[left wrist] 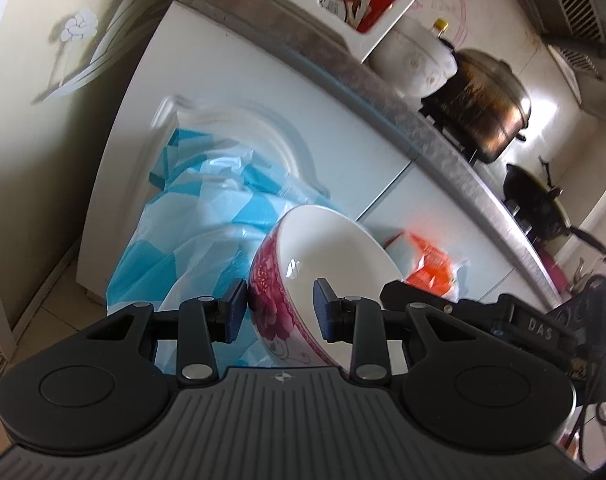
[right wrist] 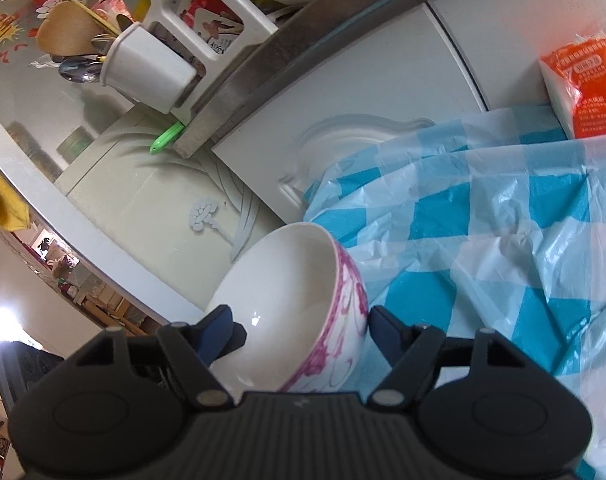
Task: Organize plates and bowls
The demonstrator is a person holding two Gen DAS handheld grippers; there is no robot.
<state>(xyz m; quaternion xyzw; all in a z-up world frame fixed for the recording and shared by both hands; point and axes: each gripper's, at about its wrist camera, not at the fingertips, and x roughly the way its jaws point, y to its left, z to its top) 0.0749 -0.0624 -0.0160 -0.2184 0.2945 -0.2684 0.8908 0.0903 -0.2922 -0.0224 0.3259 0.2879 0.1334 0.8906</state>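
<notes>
Two claw-mounted fisheyes, angled slightly down, close on bowls, sharing the checked blue cloth (left wrist: 207, 216) and white cabinet (right wrist: 363, 80)

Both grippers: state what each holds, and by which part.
Left gripper: the floral bowl, by its wall at the rim, one jaw inside, one outside. Right gripper: a floral bowl likewise; same bowl or not, unclear.

"DAS" on the right gripper's (left wrist: 539, 334) black body.

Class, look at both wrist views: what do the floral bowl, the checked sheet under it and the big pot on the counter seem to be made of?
Floral bowl: likely glazed ceramic; glossy white inside with a sharp highlight.
Checked sheet: thin plastic film; translucent, shiny creases.
Big pot: probably polished metal; mirror-like reflections.
</notes>
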